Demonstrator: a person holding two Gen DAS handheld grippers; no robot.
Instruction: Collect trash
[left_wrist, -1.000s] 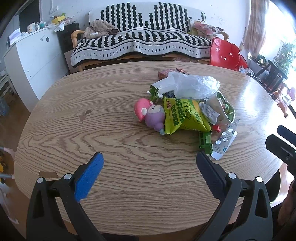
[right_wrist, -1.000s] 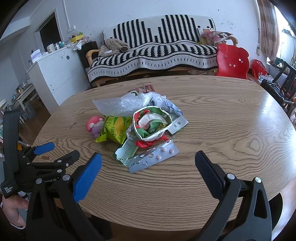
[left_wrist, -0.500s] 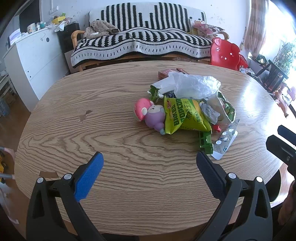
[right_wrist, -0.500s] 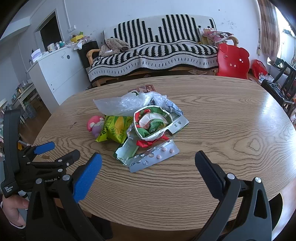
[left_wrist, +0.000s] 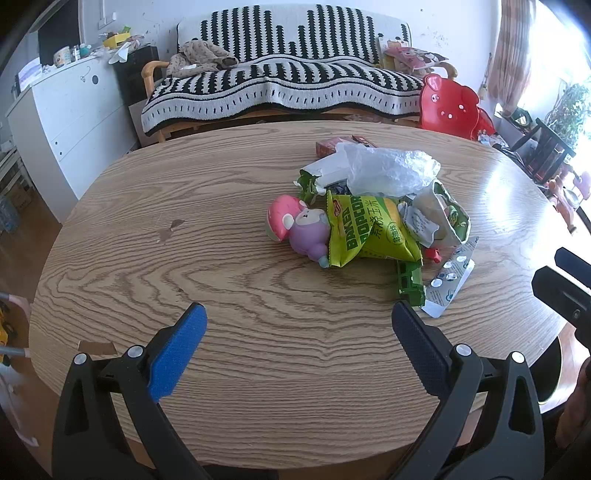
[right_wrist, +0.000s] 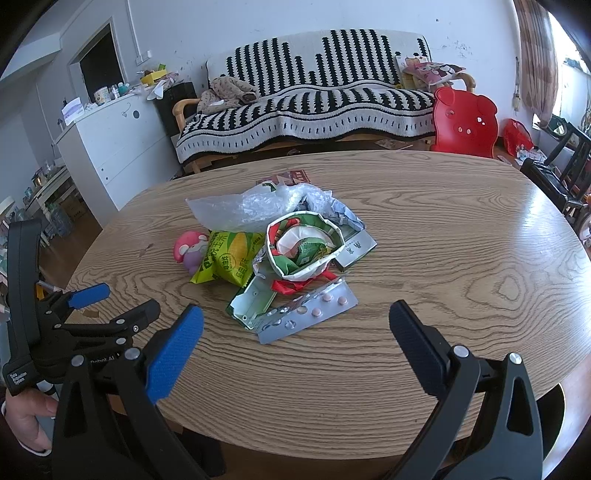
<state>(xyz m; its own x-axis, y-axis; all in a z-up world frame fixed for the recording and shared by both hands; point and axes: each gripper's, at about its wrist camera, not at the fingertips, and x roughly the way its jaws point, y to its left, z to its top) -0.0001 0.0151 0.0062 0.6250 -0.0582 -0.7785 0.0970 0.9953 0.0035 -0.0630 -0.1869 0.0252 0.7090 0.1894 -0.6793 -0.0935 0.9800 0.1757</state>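
Left wrist view
- Left gripper: hovering over bare wood at the near edge, jaws standing wide apart and gripping nothing.
- Trash: lying in one heap right of centre on the wooden table, well ahead of the fingers.
- Popcorn bag: resting against a pink and purple toy; a grab at the bag's left end is risking catching the toy, which I am not judging to be trash.
- Clear plastic bag: draping over the far side of the heap; being thin, it is likely to slip out or drag neighbours along.
- Blister pack: lying flat on the wood at the heap's near right edge; fingers are likely to skid over it.

Right wrist view
- Right gripper: also spread open and empty, aiming at the heap from the near side, with the blister pack just ahead.
- Open wrapper bowl: sitting atop the pile holding smaller scraps; tilting it is risking spilling them.
- Small carton: lying partly under the blister pack, so lifting one is likely to flick the other.
- Left gripper: sitting close on the left; both reaching for the heap together are risking a collision.
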